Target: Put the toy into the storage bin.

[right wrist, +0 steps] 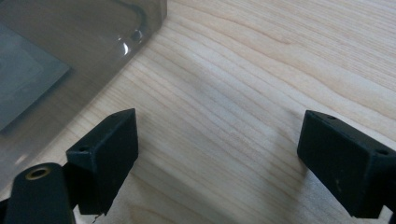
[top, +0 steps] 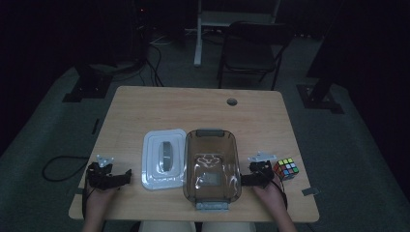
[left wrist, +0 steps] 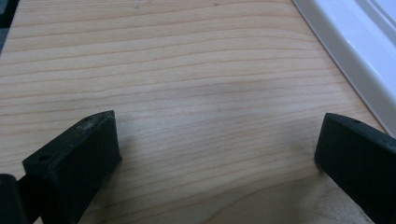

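At the near left of the wooden table [top: 145, 99], the left gripper [top: 126, 176] rests low with its jaws spread wide and nothing between them; in the left gripper view only bare wood lies ahead, with the rim of the white lid [left wrist: 348, 56] running along the right. That white lid [top: 164, 158] lies flat just right of the left gripper, its long axis running near to far. Touching or just beside the lid's right edge sits the clear smoky container [top: 212, 166], open side up, also long from near to far, its near latch close to the table's near edge. The right gripper [top: 243, 180] lies just right of the container, jaws likewise wide apart and empty; in the right gripper view the container's corner [right wrist: 70, 51] is off to the left. Farther right, a colour cube [top: 285, 168] sits just beside the right hand [top: 270, 193], so the right gripper is nearer to it. The far half of the table is open.
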Motion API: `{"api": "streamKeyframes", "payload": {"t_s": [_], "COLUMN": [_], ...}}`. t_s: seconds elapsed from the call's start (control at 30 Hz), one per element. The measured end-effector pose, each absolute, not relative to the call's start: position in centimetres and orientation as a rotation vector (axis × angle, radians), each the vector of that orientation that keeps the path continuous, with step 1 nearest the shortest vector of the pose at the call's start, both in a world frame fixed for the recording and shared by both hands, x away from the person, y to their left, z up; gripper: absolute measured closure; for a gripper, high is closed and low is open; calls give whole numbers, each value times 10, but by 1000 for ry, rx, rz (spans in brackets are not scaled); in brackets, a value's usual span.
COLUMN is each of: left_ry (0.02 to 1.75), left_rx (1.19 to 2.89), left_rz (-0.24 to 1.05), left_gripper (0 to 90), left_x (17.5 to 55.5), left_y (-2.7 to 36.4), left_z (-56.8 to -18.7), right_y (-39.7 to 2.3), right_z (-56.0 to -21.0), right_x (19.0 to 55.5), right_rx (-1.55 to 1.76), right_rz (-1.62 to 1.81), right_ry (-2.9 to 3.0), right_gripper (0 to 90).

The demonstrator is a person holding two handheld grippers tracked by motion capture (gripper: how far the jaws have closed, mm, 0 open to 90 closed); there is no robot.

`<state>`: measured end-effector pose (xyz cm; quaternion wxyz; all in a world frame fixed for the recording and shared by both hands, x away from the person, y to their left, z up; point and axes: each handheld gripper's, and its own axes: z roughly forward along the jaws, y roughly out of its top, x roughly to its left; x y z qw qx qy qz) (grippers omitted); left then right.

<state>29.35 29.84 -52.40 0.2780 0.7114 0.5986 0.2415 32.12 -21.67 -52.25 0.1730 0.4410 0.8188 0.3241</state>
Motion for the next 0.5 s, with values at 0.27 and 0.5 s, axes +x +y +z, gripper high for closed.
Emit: {"api": "streamKeyframes", "payload": {"t_s": [0.27,0.5], "left_ry": [1606,1607], "left_rx": [1909,1907], "left_rz": [647,648], "left_gripper": [7,7], "left_x": [294,293], "left_y": [298,298], "left_z": [-524,-524], "right_y": [-220,-236], "right_z": [-512,-485], "right_x": [318,308], "right_rx": [1283,1281], "right_rz": [974,1035], "right_ry": [2271,2141], "right_gripper": [127,127]}}
